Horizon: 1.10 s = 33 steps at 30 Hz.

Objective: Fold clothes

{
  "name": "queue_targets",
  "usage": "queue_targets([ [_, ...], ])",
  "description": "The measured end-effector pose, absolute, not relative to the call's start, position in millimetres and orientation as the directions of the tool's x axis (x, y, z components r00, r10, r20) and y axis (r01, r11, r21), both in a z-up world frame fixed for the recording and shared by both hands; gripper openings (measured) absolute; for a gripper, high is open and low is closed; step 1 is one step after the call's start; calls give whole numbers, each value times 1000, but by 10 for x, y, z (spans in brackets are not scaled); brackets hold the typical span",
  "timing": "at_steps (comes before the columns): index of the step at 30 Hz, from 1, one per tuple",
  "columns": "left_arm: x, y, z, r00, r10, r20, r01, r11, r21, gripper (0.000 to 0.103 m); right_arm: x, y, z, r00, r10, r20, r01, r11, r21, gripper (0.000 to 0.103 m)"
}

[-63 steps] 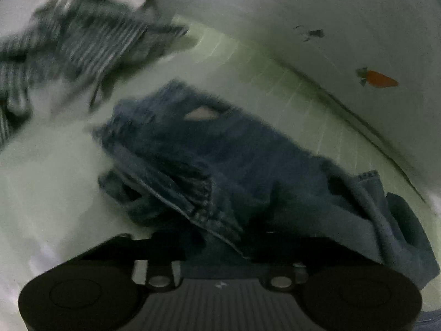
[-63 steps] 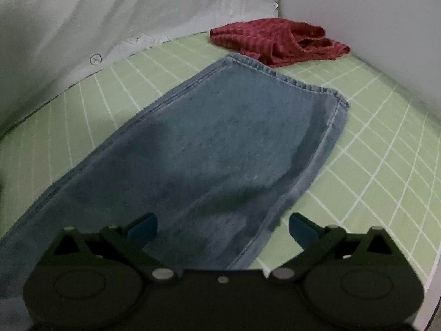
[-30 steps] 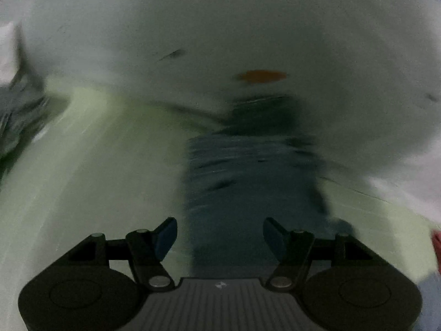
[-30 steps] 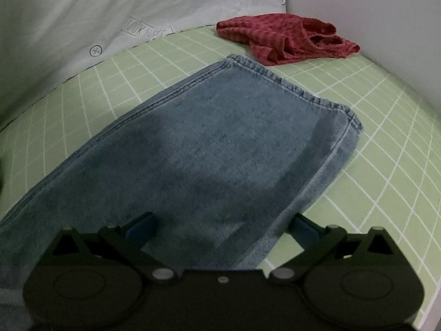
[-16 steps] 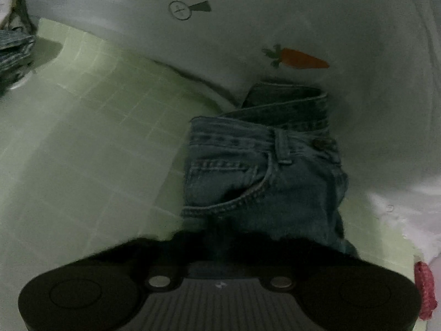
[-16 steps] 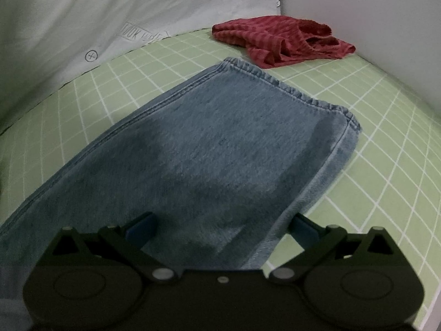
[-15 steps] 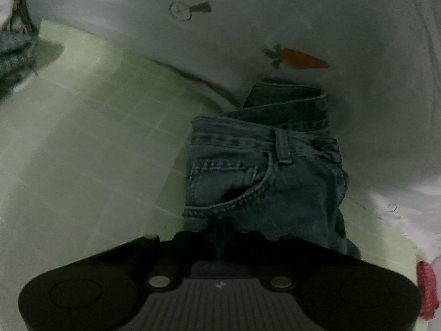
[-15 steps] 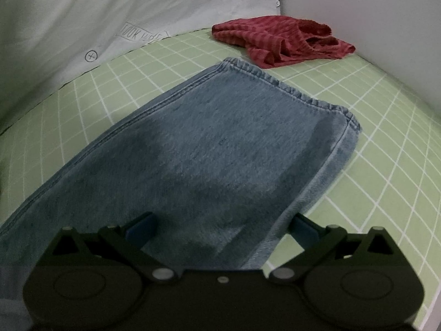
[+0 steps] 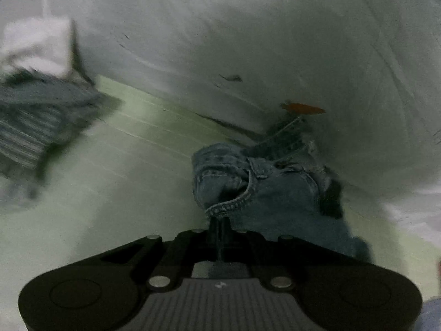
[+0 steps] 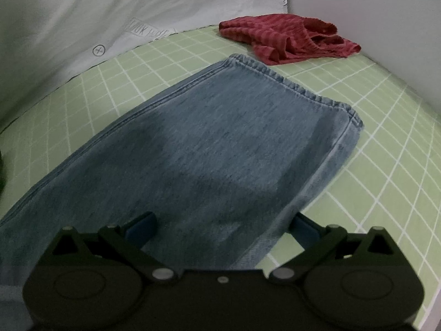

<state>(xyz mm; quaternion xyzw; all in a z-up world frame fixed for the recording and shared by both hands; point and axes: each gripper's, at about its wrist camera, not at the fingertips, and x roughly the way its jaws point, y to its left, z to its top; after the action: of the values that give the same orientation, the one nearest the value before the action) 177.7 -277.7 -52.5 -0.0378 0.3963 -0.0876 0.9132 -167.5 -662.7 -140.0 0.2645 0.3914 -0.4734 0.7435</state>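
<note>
**One pair of jeans on a green checked sheet, pinched at the pocket end, straddled at the leg end**

Green sheet (image 10: 386, 138) with a white grid across the whole surface; pale grey bedding (image 10: 137, 13) banked along its far edge, printed with one small orange carrot (image 9: 301, 108) on the left wrist view and one circled cross plus one boxed line of lettering on the right wrist view. Plain white wall at the right corner.

Left gripper (image 9: 219, 226): both fingers pressed together, clamped on the stitched pocket edge of the jeans (image 9: 275, 193). Denim bunched and drawn toward the fingers there, pulled up into a ridge; one front pocket opening and one belt loop visible, waistband lying farther off, close under the carrot print. Picture heavily smeared, so finer detail not readable.

Right gripper (image 10: 220, 229): two blue-padded fingers spread wide, one over the leg fabric and one at the near edge of the leg, nothing pinched. Contact with the cloth not certain.

Outward from the right fingers: one flattened trouser leg of the same jeans (image 10: 220, 143), running away to one hemmed cuff, smooth, lying on the sheet. Beyond the cuff and close to it, one crumpled red striped garment (image 10: 289, 38) in the far corner.

Outward from the left fingers: one rumpled blue-and-white striped garment (image 9: 35, 127) far to the left, well apart from the jeans, with one white cloth (image 9: 35, 44) behind it.
</note>
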Motion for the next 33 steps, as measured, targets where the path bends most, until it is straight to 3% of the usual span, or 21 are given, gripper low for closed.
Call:
queue_targets([
  [4, 1500, -2488, -352, 722, -9, -691, 58, 997, 47, 1, -1705, -6575, -1398, 250, -497, -831, 909, 416, 24, 103],
  [11, 992, -1532, -521, 618, 217, -756, -150, 976, 157, 1, -1752, -6513, -1386, 264, -491, -830, 898, 438, 27, 103],
  [16, 659, -1289, -836, 532, 237, -813, -230, 964, 131, 2, -1798, -6571, -1379, 264, -488, -832, 899, 438, 29, 103],
  [21, 540, -1350, -975, 529, 272, -804, -203, 960, 191, 2, -1924, -6737, -1388, 238, -507, -829, 922, 387, 28, 101],
  [23, 534, -1329, -968, 533, 273, -801, -211, 960, 186, 2, -1980, -6775, -1365, 234, -528, -816, 929, 369, 27, 86],
  [27, 428, -1358, -902, 549, 279, -788, -213, 958, 191, 1, -2024, -6739, -1281, 270, -545, -794, 902, 433, 9, 12],
  [29, 362, -1368, -873, 556, 287, -780, -210, 957, 202, 1, -2091, -6713, -1243, 273, -561, -782, 888, 459, -19, 4],
  [33, 205, -1304, -841, 555, 294, -778, -213, 954, 209, 1, -2371, -6645, -1175, 271, -584, -765, 888, 458, -35, 4],
])
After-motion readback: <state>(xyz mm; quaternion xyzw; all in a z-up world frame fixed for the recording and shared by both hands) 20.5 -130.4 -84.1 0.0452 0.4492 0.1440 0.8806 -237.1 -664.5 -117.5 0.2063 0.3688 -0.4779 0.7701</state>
